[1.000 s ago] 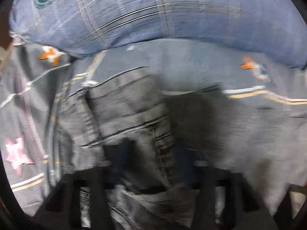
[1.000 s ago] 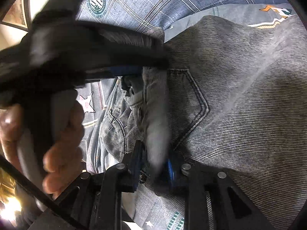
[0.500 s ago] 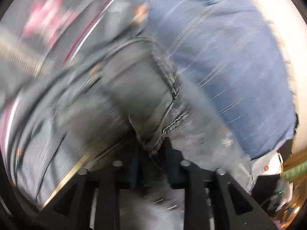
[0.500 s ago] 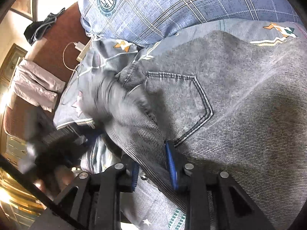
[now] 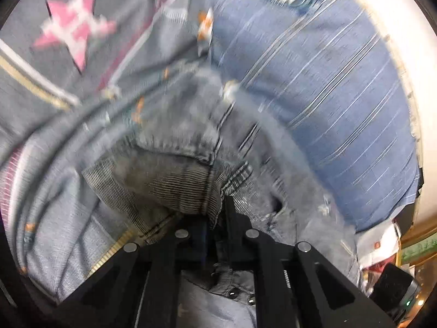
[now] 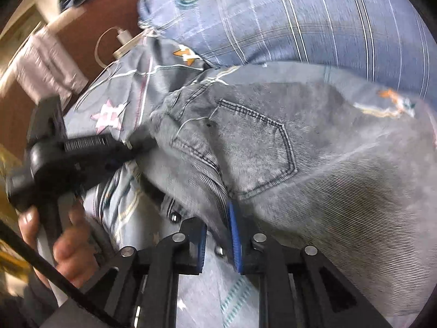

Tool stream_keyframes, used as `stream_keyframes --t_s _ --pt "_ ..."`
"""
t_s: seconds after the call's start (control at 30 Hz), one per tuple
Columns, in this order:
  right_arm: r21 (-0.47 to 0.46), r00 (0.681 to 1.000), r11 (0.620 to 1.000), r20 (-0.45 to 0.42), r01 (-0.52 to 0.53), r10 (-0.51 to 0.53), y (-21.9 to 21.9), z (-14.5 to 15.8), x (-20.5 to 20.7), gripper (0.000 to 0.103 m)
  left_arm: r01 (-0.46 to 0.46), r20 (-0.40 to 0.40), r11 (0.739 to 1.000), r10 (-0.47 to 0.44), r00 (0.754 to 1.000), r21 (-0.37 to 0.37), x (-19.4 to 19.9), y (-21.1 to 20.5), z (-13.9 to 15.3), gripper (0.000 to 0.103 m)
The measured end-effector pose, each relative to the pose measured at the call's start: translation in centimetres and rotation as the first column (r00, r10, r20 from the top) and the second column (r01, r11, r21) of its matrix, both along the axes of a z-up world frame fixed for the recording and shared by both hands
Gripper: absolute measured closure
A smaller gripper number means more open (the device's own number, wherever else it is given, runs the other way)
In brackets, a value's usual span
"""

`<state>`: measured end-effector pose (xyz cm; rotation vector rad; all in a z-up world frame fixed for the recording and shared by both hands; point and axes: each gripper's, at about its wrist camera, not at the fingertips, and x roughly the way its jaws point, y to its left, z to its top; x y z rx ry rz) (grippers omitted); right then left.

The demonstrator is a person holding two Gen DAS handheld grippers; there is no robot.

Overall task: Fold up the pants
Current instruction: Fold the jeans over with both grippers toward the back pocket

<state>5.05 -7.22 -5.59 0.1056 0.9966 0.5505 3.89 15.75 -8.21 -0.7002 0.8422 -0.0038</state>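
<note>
Both jaws had just been closing. The left hand-held gripper point(image 5: 218, 218) pinched the grey pants point(image 6: 273, 150) at the waistband; the right hand-held gripper point(image 6: 218, 235) clamped denim beside the back pocket point(image 6: 254, 147), pants bunched ahead on the bed point(image 5: 54, 87), the pillow point(image 6: 300, 19) beyond.

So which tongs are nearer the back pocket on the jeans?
Right. The right tongs pinch the denim just below the back pocket; the left tongs grip the waistband edge farther off, to its left.
</note>
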Motion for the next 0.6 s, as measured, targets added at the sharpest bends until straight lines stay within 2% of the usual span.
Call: stream_keyframes --t_s 0.07,0.13,0.2,0.27,0.37,0.4,0.47,0.53,0.57,0.6 --pt "-0.059 1.0 0.998 -0.018 -0.014 0.013 0.3 -1.0 -0.1 0.086 0.006 -0.008 0.997 -0.005 1.0 0.079 0.0 -0.4 0.2 0.093" --pt "-0.077 0.995 0.997 -0.101 -0.017 0.01 0.7 -3.0 0.6 0.086 0.001 -0.08 0.997 0.005 0.997 0.073 -0.1 -0.2 -1.2 0.093" --pt "-0.084 0.996 0.996 -0.087 -0.018 0.011 0.7 -2.5 0.4 0.086 0.003 -0.143 0.996 0.01 0.99 0.091 0.1 -0.3 -2.6 0.093" --pt "-0.081 0.997 0.997 -0.081 -0.02 0.013 0.6 -2.0 0.3 0.086 -0.008 -0.132 0.995 0.021 0.991 0.099 -0.1 -0.2 -2.3 0.093" --pt "-0.048 0.992 0.999 -0.125 -0.003 -0.003 0.0 -3.3 0.8 0.086 -0.006 -0.125 0.981 0.031 0.992 0.194 0.0 -1.3 -1.8 0.088" --pt "-0.04 0.992 0.999 -0.128 0.001 -0.006 -0.1 -3.2 0.8 0.085 0.019 -0.149 0.969 0.018 0.989 0.247 0.4 -2.0 -2.1 0.087" --pt "-0.03 0.991 1.0 -0.131 0.002 -0.006 -0.1 -2.6 0.4 0.083 0.029 -0.15 0.955 0.016 0.989 0.295 0.2 -2.4 -2.3 0.087" --pt "-0.033 0.993 0.999 -0.114 -0.009 0.005 -0.1 -2.3 -0.6 0.082 0.008 -0.123 0.961 0.027 0.992 0.277 -0.3 -2.2 -1.8 0.084" --pt "-0.065 0.995 0.998 -0.102 -0.025 0.018 0.0 -2.6 -1.0 0.08 -0.002 -0.112 0.964 0.033 0.993 0.267 -0.6 -1.9 -1.6 0.079" --pt "-0.083 0.995 0.996 -0.097 -0.015 0.007 -0.3 -2.7 -1.4 0.076 -0.004 -0.103 0.968 0.031 0.994 0.249 -0.9 -1.7 -1.6 0.078"
